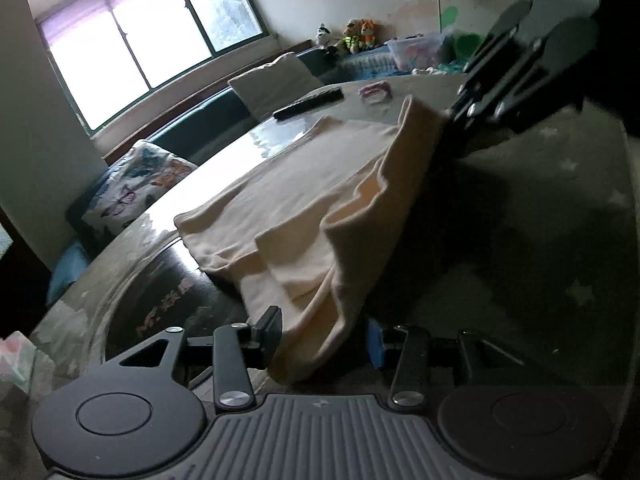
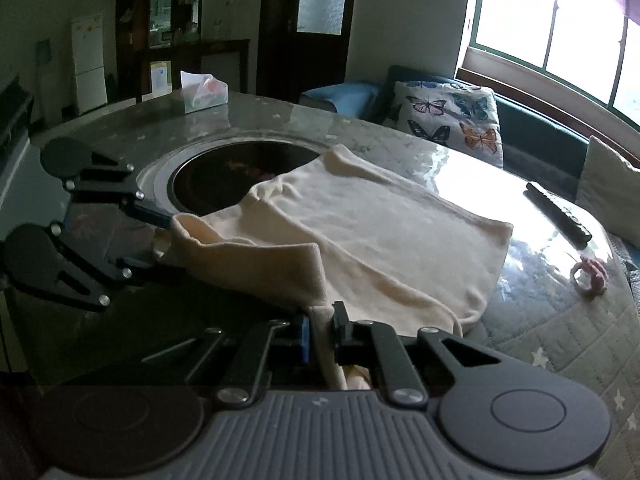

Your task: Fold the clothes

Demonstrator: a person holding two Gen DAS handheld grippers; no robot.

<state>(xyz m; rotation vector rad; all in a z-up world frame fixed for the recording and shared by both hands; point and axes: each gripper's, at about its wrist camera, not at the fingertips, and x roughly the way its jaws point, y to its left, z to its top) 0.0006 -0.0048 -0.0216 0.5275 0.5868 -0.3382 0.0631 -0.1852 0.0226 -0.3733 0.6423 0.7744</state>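
Garment: soft cream knit garment (image 2: 360, 232), rumpled, on glossy round counter (image 2: 460, 164).
Left hand-held gripper (image 1: 326, 344): spread, fabric between.
Right hand-held gripper (image 2: 320, 338): pinching the hem.

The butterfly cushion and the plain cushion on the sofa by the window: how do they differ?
The butterfly cushion is white, printed with coloured butterflies; the plain cushion is cream with no pattern. In the right wrist view the butterfly cushion shows whole, while the plain cushion is cut off by the picture's edge. The butterfly cushion sits nearer the blue cushion; the plain one is further along. Both lean on the dark sofa under the window.
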